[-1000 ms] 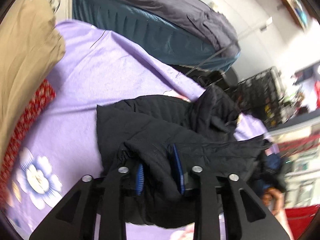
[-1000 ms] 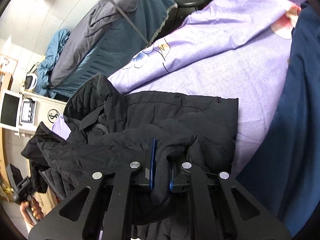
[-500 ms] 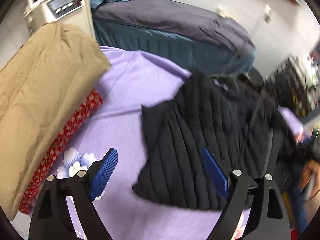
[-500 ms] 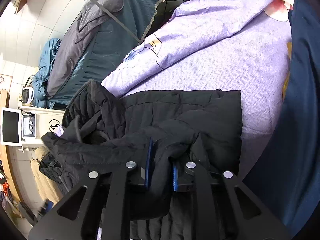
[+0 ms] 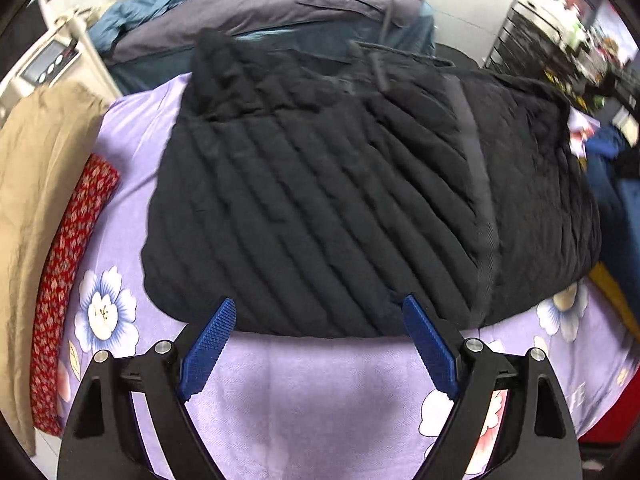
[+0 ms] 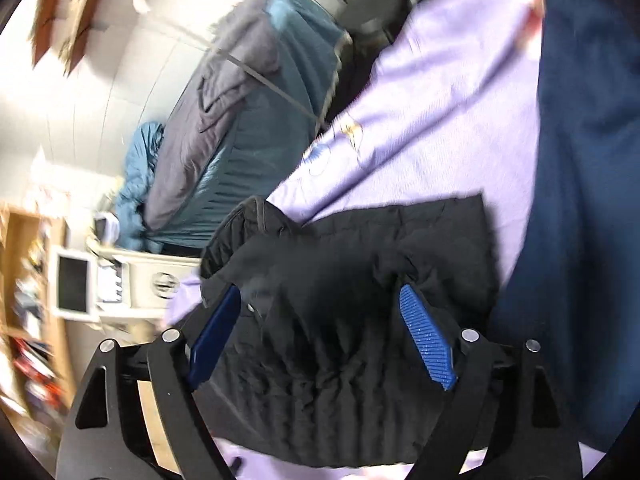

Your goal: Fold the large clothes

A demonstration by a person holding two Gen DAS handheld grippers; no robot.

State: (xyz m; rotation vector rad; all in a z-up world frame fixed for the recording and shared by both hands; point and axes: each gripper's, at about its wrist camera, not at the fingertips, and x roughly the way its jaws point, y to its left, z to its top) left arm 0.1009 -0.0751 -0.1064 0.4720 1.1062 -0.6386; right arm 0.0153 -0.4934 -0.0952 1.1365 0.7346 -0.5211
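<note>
A black quilted jacket (image 5: 340, 200) lies in a folded heap on a lilac flowered bedsheet (image 5: 320, 392). My left gripper (image 5: 318, 312) is open just over the jacket's near edge, its blue pads (image 5: 206, 342) apart from the cloth. In the right wrist view the same jacket (image 6: 360, 280) lies bunched under my right gripper (image 6: 320, 300). Its jaws are opening, the blue pads (image 6: 426, 338) stand wide, and loose jacket cloth lies between them without being pinched.
A tan garment (image 5: 36, 184) and a red patterned cloth (image 5: 68, 264) lie stacked at the left. A dark blue garment (image 6: 580, 184) lies on the right of the sheet. Behind stands a teal and grey covered heap (image 5: 280, 12). A white appliance (image 6: 132, 284) stands beside the bed.
Both grippers let go of the jacket: the left opened first and swung back to its near edge, the right opened just now and rose. The jacket settled flatter on the sheet.
</note>
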